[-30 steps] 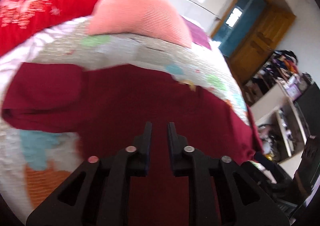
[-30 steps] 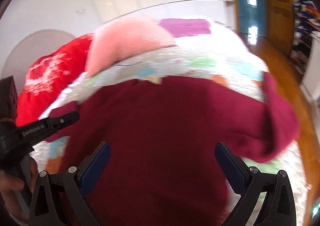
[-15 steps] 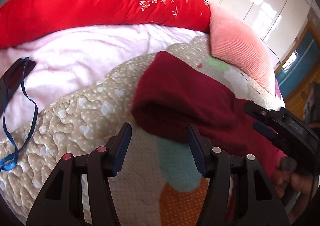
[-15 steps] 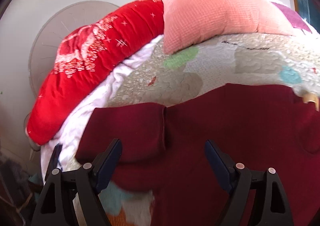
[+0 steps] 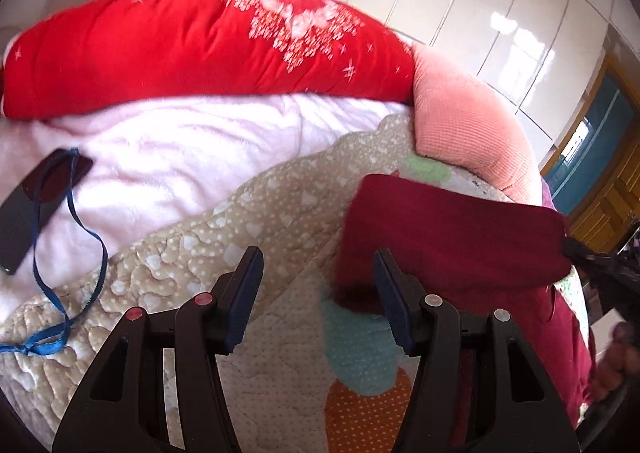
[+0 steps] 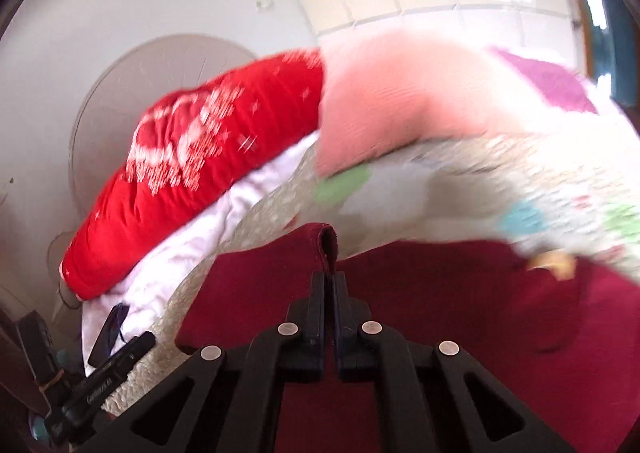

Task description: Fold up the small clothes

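A dark red sweater [image 6: 460, 293] lies spread on a patterned quilt [image 5: 256, 221] on the bed. Its left sleeve [image 5: 452, 229] is folded over. My right gripper [image 6: 330, 277] is shut on the sleeve's cuff edge [image 6: 326, 241], which stands up from between the fingers. It also shows at the right edge of the left wrist view [image 5: 600, 261]. My left gripper [image 5: 318, 273] is open and empty, low over the quilt; its right finger [image 5: 390, 293] is next to the sleeve's near left corner.
A red quilted cushion [image 5: 192, 37] and a pink pillow [image 5: 460, 117] lie at the head of the bed. A dark phone [image 5: 36, 205] with a blue lanyard [image 5: 72, 281] lies on the pale pink blanket [image 5: 168, 157] to the left. Doors stand far right.
My right gripper has shut on the sleeve's cuff edge; it was open half a second ago. My left gripper opened a second ago and has moved left of the sweater.
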A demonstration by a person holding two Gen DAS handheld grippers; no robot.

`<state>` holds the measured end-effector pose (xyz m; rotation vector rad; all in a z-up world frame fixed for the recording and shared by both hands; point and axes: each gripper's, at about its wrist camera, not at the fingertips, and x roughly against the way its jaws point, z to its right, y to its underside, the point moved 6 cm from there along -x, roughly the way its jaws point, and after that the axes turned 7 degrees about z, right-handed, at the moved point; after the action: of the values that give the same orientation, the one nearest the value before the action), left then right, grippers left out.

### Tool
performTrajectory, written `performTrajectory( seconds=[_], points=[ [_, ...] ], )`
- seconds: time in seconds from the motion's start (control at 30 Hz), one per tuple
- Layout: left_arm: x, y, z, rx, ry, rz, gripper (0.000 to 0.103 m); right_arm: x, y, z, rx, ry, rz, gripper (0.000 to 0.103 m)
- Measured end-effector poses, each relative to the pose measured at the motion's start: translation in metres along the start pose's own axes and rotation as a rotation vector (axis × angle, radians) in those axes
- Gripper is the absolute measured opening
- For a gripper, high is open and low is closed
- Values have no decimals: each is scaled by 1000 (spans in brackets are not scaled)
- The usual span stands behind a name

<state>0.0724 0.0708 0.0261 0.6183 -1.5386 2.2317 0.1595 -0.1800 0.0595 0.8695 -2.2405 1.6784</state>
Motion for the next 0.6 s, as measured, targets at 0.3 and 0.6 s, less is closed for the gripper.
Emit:
performTrajectory(
  seconds=[0.3, 0.6],
  points=[
    [8, 22, 68, -173, 40, -28, 57, 115, 41, 151, -98, 324, 5, 3],
    [7, 41, 142, -360, 89, -61, 57, 116, 64, 201, -169, 387, -15, 3]
  ],
)
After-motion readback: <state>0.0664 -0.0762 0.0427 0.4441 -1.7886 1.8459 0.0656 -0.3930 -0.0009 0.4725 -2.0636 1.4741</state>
